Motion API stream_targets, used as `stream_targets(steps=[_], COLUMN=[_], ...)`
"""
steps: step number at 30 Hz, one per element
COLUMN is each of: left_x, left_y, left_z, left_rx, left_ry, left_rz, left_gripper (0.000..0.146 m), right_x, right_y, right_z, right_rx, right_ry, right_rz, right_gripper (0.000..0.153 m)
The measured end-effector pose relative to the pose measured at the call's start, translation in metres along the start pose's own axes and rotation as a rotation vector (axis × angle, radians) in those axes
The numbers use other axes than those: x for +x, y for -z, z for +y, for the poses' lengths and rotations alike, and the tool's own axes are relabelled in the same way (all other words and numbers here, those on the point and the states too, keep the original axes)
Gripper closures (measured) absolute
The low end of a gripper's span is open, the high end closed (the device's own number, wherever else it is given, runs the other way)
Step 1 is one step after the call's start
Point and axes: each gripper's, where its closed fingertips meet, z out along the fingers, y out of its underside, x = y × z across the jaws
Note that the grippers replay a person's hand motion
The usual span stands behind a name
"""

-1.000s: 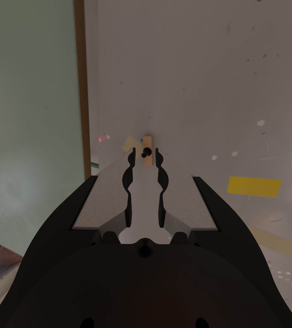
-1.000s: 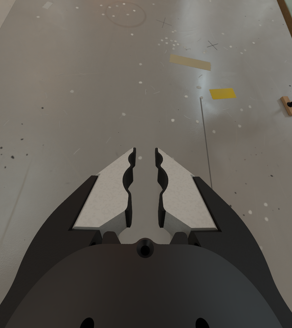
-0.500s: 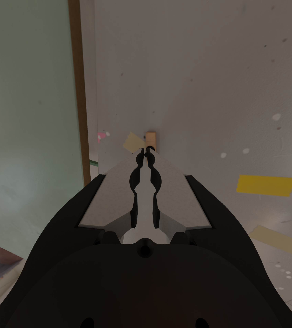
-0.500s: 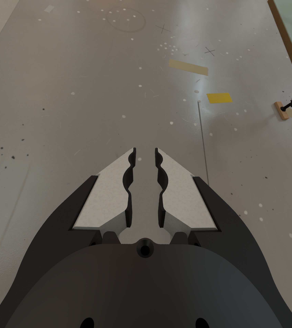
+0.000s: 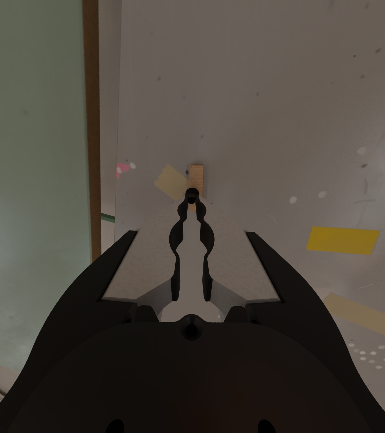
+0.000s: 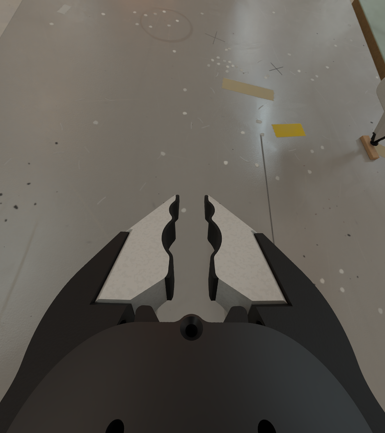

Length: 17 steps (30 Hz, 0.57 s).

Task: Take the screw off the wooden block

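While our left gripper (image 5: 191,199) pinches the screw (image 5: 191,192) on the wooden block (image 5: 196,178), our right gripper (image 6: 191,201) hangs spread, well apart from that block.

1. Dim, even light; the left view is darker.
2. A soft glare streak crosses the grey surface (image 6: 252,70) in the right view.
3. Sharp focus; wide-angle stretch at the edges.
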Motion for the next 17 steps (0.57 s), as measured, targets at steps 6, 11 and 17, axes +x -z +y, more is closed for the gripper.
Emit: stream_targets(steps=[6,11,17], left_x=[0.003,0.015,0.073], left_y=[0.026,0.071,0.143], left_z=[-0.006,-0.022,-0.055], left_rx=[0.108,0.299,0.513], left_ry=[0.04,0.104,0.047], left_rz=[-0.025,-0.062,-0.135], left_gripper=[0.14,0.14,0.14], right_x=[0.001,0.01,0.05], right_y=[0.002,0.009,0.036], right_z=[-0.003,-0.012,-0.034], right_rx=[0.012,0.061,0.238], right_ry=[0.003,-0.031,-0.153], right_rz=[0.008,0.051,0.244], right_gripper=[0.131,0.131,0.128])
